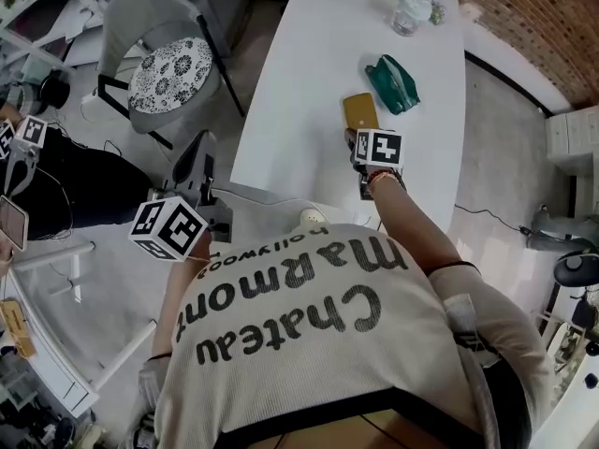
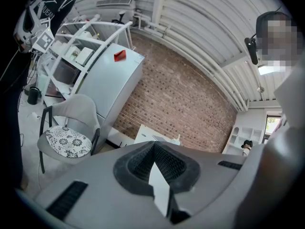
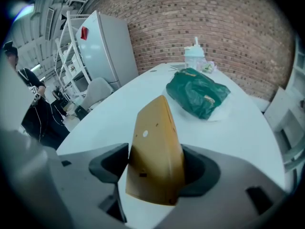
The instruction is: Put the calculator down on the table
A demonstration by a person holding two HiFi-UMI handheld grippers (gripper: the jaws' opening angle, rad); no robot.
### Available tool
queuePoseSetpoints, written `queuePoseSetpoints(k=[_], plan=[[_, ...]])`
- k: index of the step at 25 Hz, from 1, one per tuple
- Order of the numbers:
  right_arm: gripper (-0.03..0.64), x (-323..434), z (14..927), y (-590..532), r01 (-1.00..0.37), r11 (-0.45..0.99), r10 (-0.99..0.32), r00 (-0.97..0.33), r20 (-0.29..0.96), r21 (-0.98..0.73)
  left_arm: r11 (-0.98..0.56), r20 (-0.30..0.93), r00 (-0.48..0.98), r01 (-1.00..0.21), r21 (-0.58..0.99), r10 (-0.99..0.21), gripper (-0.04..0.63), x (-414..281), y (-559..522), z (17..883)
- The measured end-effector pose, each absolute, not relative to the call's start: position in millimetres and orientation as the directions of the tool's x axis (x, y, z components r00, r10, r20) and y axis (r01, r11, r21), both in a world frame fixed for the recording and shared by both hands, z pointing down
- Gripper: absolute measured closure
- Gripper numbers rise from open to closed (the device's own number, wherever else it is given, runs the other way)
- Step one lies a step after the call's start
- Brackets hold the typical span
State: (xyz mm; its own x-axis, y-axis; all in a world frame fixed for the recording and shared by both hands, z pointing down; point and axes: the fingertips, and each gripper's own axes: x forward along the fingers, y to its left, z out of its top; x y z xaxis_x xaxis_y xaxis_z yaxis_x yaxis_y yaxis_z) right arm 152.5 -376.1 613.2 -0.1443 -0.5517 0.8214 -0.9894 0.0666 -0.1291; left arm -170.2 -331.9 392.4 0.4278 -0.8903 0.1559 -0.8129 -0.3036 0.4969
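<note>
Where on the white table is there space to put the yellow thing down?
The table is bare along its left side, beside the calculator, and on the near end before it. It is crowded on the right by the green bag and at the far end around the cup.

White table (image 1: pixel 281 129) carried a yellow calculator (image 1: pixel 360 112) near mid-length, tilted up; couldn't tell how it rested. Green bag (image 1: pixel 393 84) lay just beside it at 1 o'clock. Lidded cup (image 1: pixel 410 12) stood farther out, 1 o'clock.
</note>
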Motion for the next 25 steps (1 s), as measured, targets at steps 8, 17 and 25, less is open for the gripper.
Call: queuePoseSetpoints(k=[8,17,25], plan=[[0.275,151,614,-376,-0.994,0.061,-0.564,-0.112,0.818,-0.094,-0.293,0.163,0.429,-0.804,0.518,-0.888,0.594,-181,-319,401],[0.259,149,613,-371,-0.999,0.031,-0.564,-0.049,0.824,-0.037,-0.293,0.155,0.425,-0.803,0.518,-0.892,0.594,-194,-309,397],[0.251,155,617,-369,-0.998,-0.041,-0.56,-0.01,0.828,-0.04,-0.292,0.151,0.423,-0.803,0.52,-0.894,0.594,-199,-309,396]])
